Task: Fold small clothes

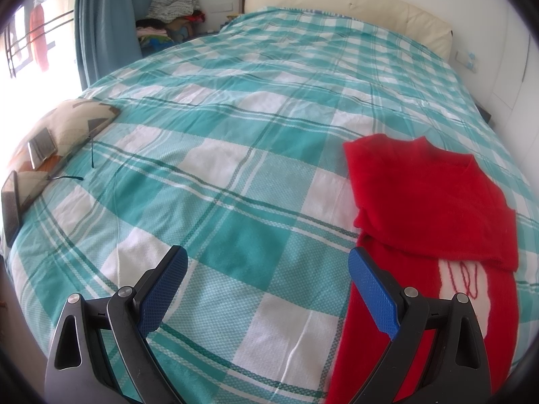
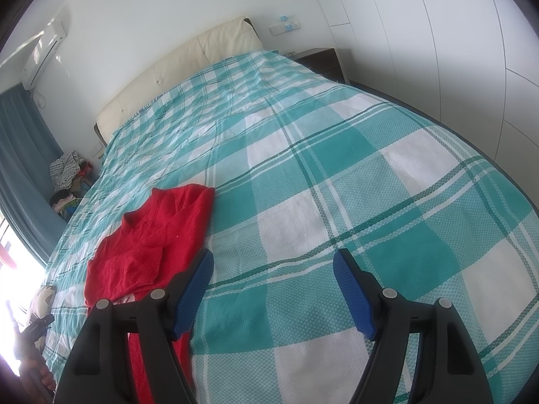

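Observation:
A small red knitted sweater (image 1: 431, 202) lies flat on the teal and white checked bedspread (image 1: 235, 141), its sleeves folded in over the body. A white patch with red stitching (image 1: 463, 281) shows on its front. My left gripper (image 1: 267, 262) is open and empty, hovering above the bedspread just left of the sweater. In the right wrist view the sweater (image 2: 151, 239) lies at the lower left. My right gripper (image 2: 273, 266) is open and empty, above the bedspread (image 2: 337, 185) to the sweater's right.
A patterned cushion (image 1: 70, 124) with a phone-like device (image 1: 42, 148) lies at the bed's left edge, with a tablet (image 1: 10, 205) nearer. A cream headboard (image 1: 353, 3), a pile of clothes (image 1: 171, 10) by the blue curtain (image 1: 104, 23), and a dark nightstand (image 2: 323, 62) stand beyond.

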A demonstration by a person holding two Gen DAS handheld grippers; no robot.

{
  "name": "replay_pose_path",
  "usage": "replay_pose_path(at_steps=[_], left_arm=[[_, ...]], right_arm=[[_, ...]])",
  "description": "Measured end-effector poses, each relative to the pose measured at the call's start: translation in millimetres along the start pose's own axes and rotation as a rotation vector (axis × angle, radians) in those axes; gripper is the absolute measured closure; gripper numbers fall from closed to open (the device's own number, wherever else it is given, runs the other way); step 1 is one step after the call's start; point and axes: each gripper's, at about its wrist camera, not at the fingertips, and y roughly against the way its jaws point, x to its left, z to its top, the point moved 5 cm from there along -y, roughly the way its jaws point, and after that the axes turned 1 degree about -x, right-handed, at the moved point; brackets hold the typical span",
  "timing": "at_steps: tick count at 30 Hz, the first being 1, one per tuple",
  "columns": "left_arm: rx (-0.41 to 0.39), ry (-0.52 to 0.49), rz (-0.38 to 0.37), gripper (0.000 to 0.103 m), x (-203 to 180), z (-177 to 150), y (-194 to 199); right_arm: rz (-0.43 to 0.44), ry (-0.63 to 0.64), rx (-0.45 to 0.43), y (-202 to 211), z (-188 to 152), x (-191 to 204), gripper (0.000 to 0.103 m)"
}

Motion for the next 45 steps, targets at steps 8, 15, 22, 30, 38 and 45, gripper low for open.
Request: replay_pose_path(at_steps=[8, 15, 22, 30, 38, 45], left_arm=[[0.000, 0.000, 0.000, 0.006, 0.7, -0.2, 0.3], [0.000, 0.000, -0.001, 0.006, 1.1, -0.3, 0.6], [-0.002, 0.002, -0.001, 0.006, 1.7, -0.2, 0.9], [-0.003, 0.001, -0.001, 0.006, 1.9, -0.6, 1.3], [-0.004, 0.002, -0.001, 0.006, 1.8, -1.2, 1.3], [0.012, -0.014, 0.004, 0.006, 9.3, 0.1, 2.5]], right_arm=[[0.000, -0.003, -0.002, 0.0, 4.3, -3.2, 0.030], [-0.002, -0.003, -0.008, 0.8, 6.8, -5.1, 0.030], [-0.003, -0.002, -0.009, 1.1, 6.5, -5.0, 0.030], [-0.003, -0.001, -0.009, 1.2, 6.3, -4.8, 0.030], [-0.003, -0.001, -0.010, 1.5, 6.0, -4.5, 0.030], [-0.019, 0.013, -0.004, -1.4, 6.9, -6.8, 0.030]])
